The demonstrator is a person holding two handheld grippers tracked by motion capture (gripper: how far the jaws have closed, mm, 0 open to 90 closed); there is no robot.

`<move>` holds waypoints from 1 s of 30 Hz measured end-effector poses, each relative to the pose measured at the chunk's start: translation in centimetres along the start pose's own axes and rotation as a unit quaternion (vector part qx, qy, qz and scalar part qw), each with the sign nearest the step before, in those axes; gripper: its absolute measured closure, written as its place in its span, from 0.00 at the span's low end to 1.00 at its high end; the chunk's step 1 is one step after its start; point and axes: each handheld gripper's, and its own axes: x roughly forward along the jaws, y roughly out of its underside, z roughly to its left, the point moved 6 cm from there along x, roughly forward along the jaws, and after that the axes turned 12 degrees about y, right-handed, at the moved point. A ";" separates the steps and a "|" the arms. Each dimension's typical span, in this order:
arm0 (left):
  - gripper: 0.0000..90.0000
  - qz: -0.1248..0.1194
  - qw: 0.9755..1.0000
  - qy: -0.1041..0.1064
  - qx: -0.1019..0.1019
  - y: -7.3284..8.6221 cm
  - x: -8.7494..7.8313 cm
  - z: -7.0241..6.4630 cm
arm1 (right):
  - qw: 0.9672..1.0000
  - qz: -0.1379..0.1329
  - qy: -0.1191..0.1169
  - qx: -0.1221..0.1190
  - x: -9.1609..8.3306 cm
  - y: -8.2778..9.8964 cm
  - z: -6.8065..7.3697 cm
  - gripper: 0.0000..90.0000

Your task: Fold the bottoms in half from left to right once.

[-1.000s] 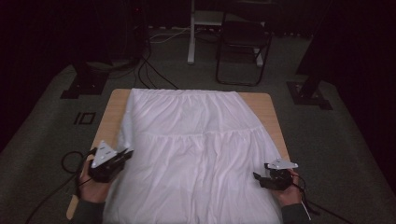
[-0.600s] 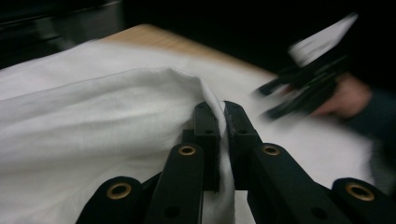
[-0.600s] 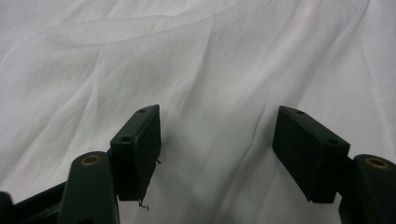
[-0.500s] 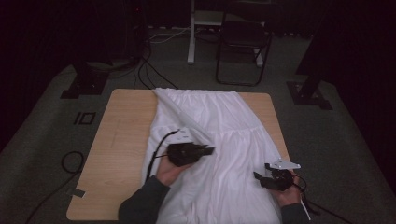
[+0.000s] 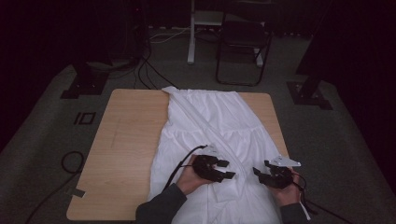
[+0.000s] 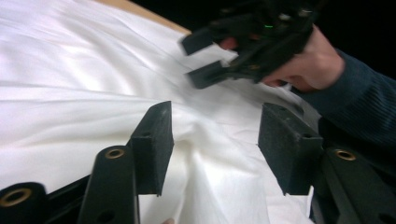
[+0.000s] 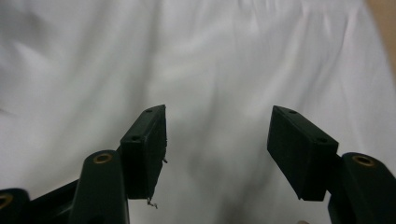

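Note:
A white cloth (image 5: pixel 210 116) lies on the wooden table (image 5: pixel 121 140), its left part folded over onto the right half. My left gripper (image 5: pixel 228 170) rests over the folded cloth near the front middle. Its jaws have just been opening and stand apart in the left gripper view (image 6: pixel 215 126), with cloth (image 6: pixel 70 84) lying slack under the gap and no pad pressing on it. My right gripper (image 5: pixel 260 168) hovers close to its right and faces it (image 6: pixel 196 60). Those jaws have closed a little but remain open (image 7: pixel 217 121) above the cloth (image 7: pixel 210 56), with nothing between them.
The left half of the table shows bare wood. Behind the table stand a dark chair (image 5: pixel 243 46) and a white post (image 5: pixel 191 32). Cables (image 5: pixel 70 161) loop on the floor at the left. Black stand bases (image 5: pixel 84 88) (image 5: pixel 308 91) flank the table.
My left gripper carried the cloth's left edge across to the right, folding it over and baring the table's left half, then opened and let go. The right gripper stayed almost where it was.

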 end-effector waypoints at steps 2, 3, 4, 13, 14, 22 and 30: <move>0.49 -0.008 0.999 -0.050 0.000 0.7 -2.6 0.9 | 1.000 -0.023 -0.008 -0.002 -1.0 -1.4 1.0 0.43; 0.49 -0.016 0.997 -0.071 -0.007 1.3 -4.0 1.3 | 0.999 -0.031 -0.014 -0.002 -1.5 -1.9 1.6 0.43; 0.48 -0.021 0.995 -0.098 -0.015 1.9 -5.4 1.8 | 0.999 -0.035 -0.022 -0.007 -1.8 -2.3 2.2 0.43; 0.41 0.007 0.957 -0.272 -0.101 10.7 -14.0 5.6 | 0.997 0.010 -0.051 -0.059 0.2 -1.7 6.7 0.43; 0.41 0.013 0.953 -0.280 -0.110 11.5 -14.3 5.9 | 0.997 0.017 -0.046 -0.066 0.6 -1.5 6.8 0.46; 0.56 0.044 0.950 -0.272 -0.144 13.6 -13.3 7.2 | 0.997 0.000 -0.041 -0.069 -0.1 -2.0 6.2 0.99; 0.98 -0.034 0.973 -0.211 -0.086 8.7 -13.8 3.1 | 0.998 -0.044 -0.032 -0.037 -2.1 -3.6 3.6 0.99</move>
